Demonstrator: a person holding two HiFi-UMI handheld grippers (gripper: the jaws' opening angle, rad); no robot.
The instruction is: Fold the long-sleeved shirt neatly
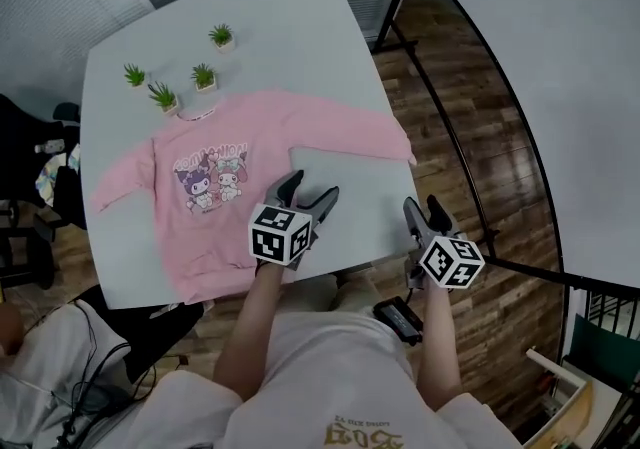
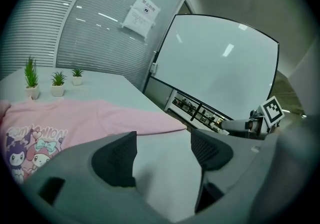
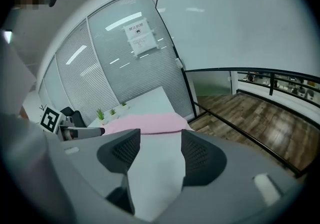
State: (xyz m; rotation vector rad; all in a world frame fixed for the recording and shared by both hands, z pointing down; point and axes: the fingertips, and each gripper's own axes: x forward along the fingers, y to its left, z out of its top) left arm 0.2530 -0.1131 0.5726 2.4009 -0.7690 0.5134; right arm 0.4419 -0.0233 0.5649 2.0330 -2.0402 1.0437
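No fold made yet. Pink long-sleeved shirt with cartoon print (image 1: 225, 187) spread flat on white tabletop (image 1: 300, 47), sleeves toward 8 and 3 o'clock. Left gripper (image 1: 310, 187) and right gripper (image 1: 422, 207) at its 5 o'clock, jaws open and empty. All folding left to do.

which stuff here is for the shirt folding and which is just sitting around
For the job:
- pink shirt, spread flat on the table
- left gripper, open, holding nothing
- right gripper, open, holding nothing

Just lying about:
- four small potted plants at the table's far edge
- black chair beside the table
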